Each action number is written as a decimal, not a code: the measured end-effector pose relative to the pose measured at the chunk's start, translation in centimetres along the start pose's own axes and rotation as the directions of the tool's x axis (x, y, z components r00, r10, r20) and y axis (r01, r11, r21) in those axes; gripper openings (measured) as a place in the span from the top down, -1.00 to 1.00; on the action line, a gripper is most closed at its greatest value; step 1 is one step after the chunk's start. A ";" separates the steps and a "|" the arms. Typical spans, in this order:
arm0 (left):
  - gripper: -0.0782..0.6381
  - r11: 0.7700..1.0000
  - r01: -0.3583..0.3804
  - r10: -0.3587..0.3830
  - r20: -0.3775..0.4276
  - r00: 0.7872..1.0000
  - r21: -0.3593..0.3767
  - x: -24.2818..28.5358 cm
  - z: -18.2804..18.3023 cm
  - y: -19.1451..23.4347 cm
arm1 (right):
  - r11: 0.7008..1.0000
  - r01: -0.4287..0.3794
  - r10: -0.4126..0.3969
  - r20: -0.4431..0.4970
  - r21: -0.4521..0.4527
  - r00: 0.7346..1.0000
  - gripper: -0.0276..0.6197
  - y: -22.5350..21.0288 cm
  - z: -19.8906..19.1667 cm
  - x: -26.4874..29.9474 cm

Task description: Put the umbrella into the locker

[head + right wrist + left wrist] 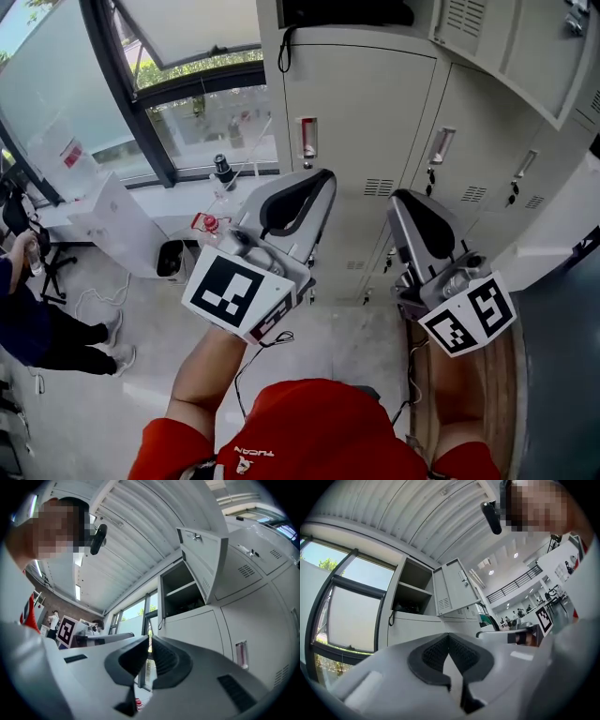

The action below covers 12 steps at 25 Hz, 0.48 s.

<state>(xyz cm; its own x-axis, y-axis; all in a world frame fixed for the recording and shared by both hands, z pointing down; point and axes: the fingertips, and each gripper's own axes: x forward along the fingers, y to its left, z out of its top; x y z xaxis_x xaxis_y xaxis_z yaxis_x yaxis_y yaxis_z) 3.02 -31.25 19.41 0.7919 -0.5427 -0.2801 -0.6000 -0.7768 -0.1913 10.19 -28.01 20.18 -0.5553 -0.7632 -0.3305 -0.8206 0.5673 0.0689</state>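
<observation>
We find the grey locker bank (pixel 375 122) filling the wall ahead, lower doors closed. One upper compartment (pixel 412 585) stands open, its door (pixel 452 585) swung out to the side.

On the floor of that compartment lies a dark bundle, which we take to be the umbrella (pixel 347 11). It sits fully inside and well above both claws. Its long axis appears to run across the compartment's width, roughly level. We cannot tell which end is the handle or the tip. A black strap (pixel 284 47) hangs out over the front edge and down the locker face, presumably the wrist loop left trailing.

The left claw (pixel 449 637) is clenched, tips together, with nothing between them. The right claw (pixel 150 639) likewise has its tips meeting on nothing. Both sit low before the closed doors, tilted slightly upward and clear of the lockers. We judge the stowing done, with the door not yet closed.
</observation>
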 end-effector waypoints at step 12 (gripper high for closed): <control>0.77 0.998 0.028 -0.031 -0.049 0.998 -0.047 -1.8 -4.3 -3.9 | 0.999 0.005 -0.008 -0.075 -0.047 0.997 0.91 2.4 -4.0 -2.2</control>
<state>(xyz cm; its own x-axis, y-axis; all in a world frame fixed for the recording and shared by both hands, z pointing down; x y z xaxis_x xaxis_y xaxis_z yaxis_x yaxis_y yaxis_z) 4.44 -28.58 24.74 0.8145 -0.5336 -0.2278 -0.5713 -0.8061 -0.1545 8.86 -26.21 24.86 -0.5570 -0.7890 -0.2594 -0.8287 0.5486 0.1111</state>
